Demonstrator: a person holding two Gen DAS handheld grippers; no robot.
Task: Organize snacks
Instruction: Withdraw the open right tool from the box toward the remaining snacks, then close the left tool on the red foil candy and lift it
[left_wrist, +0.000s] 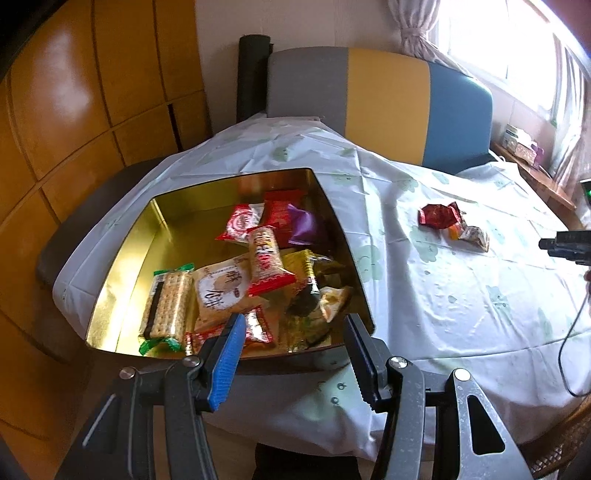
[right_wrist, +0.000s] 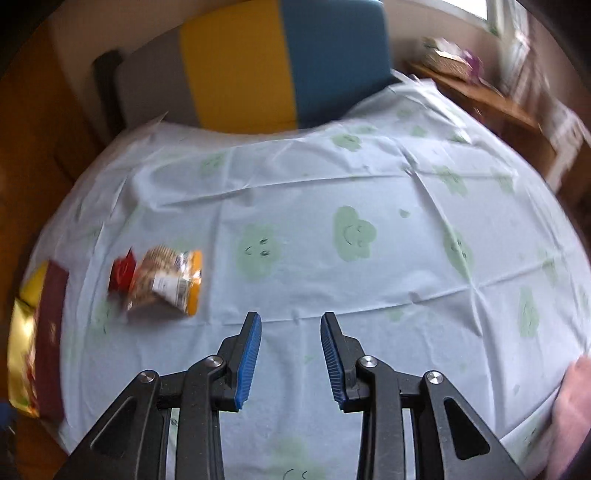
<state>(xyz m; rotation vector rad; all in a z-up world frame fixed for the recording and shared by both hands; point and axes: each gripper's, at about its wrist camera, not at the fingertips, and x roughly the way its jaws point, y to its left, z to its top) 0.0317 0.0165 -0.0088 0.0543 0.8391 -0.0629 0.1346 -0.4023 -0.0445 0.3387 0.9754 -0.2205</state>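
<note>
A gold tin box (left_wrist: 122, 266) sits on the table's left side and holds several wrapped snacks, among them a cracker pack (left_wrist: 168, 306) and a red-ended biscuit pack (left_wrist: 267, 262). My left gripper (left_wrist: 295, 321) is open and empty, just above the box's near edge. Two snacks lie on the cloth to the right: a red wrapper (left_wrist: 437, 216) and a clear orange-edged pack (left_wrist: 472, 236). In the right wrist view they show as the red wrapper (right_wrist: 122, 273) and the clear pack (right_wrist: 166, 282), left of my open, empty right gripper (right_wrist: 291, 317). The box edge (right_wrist: 22, 332) shows at far left.
A pale tablecloth with green clouds (right_wrist: 354, 229) covers the table. A grey, yellow and blue seat back (left_wrist: 380, 99) stands behind it. Wooden cabinets (left_wrist: 74, 110) are at the left. A side shelf with boxes (left_wrist: 524, 151) is by the window. A black cable (left_wrist: 569, 350) hangs at the right.
</note>
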